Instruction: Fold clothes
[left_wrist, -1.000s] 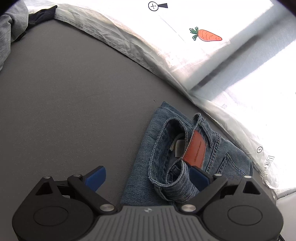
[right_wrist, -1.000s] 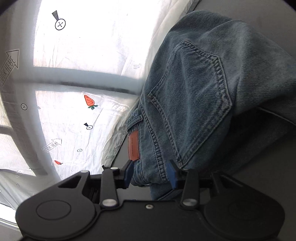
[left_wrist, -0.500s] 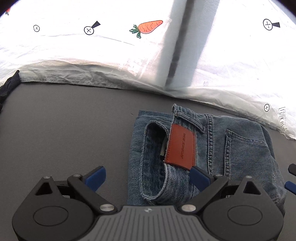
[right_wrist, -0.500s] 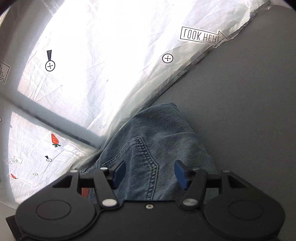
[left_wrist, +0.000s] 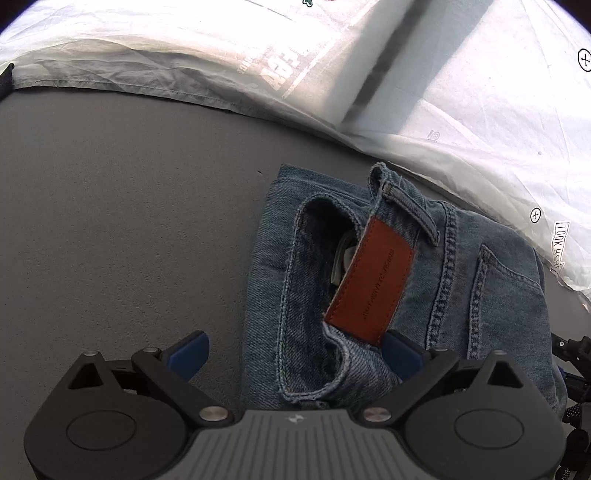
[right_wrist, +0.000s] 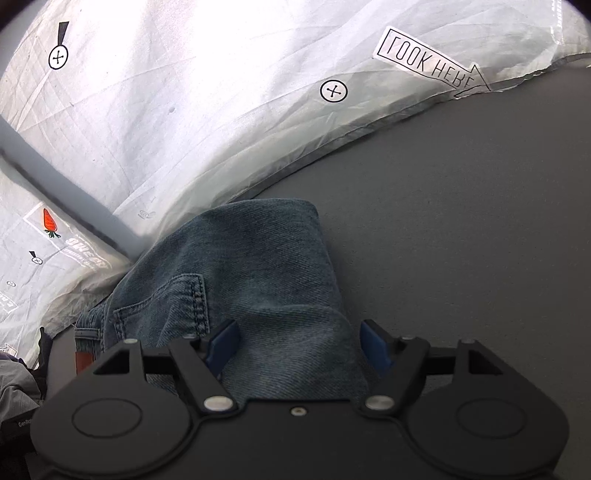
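A pair of blue jeans (left_wrist: 480, 280) lies folded into a compact bundle on the grey table, near the white printed sheet. Its brown leather waistband patch (left_wrist: 371, 280) faces up. My left gripper (left_wrist: 295, 352) is open, jaws wide apart, with the waistband end of the jeans between the fingers. In the right wrist view the jeans (right_wrist: 258, 273) show their back pocket, and my right gripper (right_wrist: 299, 343) is open with the denim fold lying between its fingers. Neither gripper pinches the cloth.
The grey table (left_wrist: 110, 221) stretches left of the jeans and to the right (right_wrist: 480, 221). A crinkled white sheet (right_wrist: 221, 110) with carrot and arrow prints borders the far edge. Other grey clothing (right_wrist: 14, 380) lies at the far left.
Both grippers have come lower and closer over the jeans. The right gripper's jaws have opened wider around the fold. The jeans lie still on the table.
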